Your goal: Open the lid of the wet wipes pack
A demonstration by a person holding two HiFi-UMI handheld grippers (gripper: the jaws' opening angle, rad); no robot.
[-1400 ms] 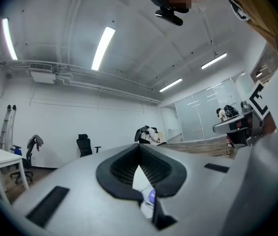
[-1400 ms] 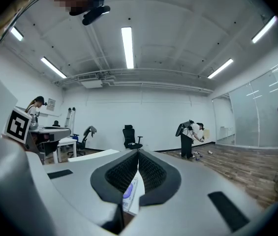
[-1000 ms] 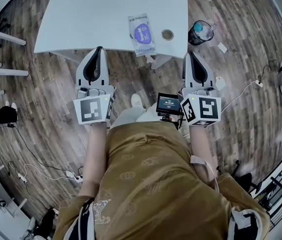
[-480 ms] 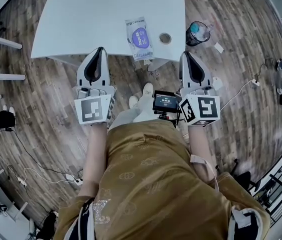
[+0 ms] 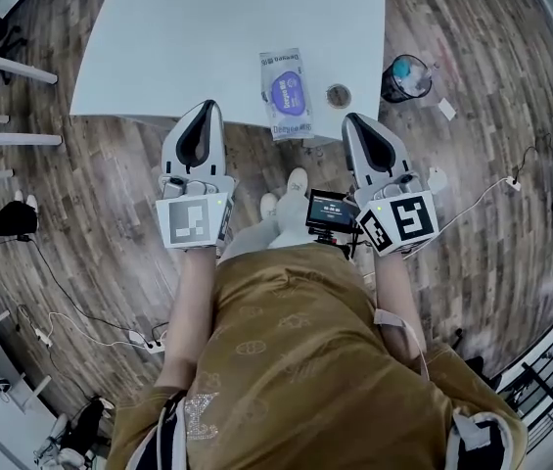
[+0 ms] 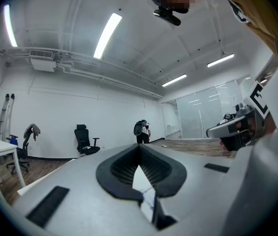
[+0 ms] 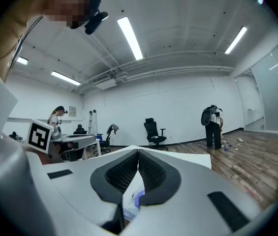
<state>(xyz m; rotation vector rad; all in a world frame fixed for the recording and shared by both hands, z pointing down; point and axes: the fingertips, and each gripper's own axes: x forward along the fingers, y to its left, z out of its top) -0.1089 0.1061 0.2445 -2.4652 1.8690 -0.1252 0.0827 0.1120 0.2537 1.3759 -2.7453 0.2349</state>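
Scene: You stand at the near edge of the white table (image 5: 207, 27), which fills the upper half of the head view. You hold a gripper in each hand, and both are short of the tabletop.
Wet wipes pack (image 5: 287, 93): It lies flat at the table's front edge, upper centre of the head view, its long side running away from you. It sits beyond the two grippers and between their lines, and neither touches it.
Lid (image 5: 286, 89): The purple oval flap on the pack's top face looks flat and shut. No lifted edge shows, though it is small in the frame.
Left gripper (image 5: 201, 116): It is at lower left of the pack in the head view, jaws closed tip to tip on nothing. Its own view shows a sliver of the pack's printed wrapper (image 6: 146, 191) through the gap behind the tips.
Right gripper (image 5: 359, 130): It is at lower right of the pack, jaws likewise together and empty. White wrapper and purple flap (image 7: 135, 199) show through its gap.
Done so far: By these pictures, nothing. You are lined up on the pack and no more.
Left to do: All of it. You must close in, likely steady the pack with one gripper, catch the flap's edge with the other and peel it up.
Nearby: A small round fitting (image 5: 339, 95) sits on the table just right of the pack. A bin (image 5: 405, 76) stands on the floor at upper right.
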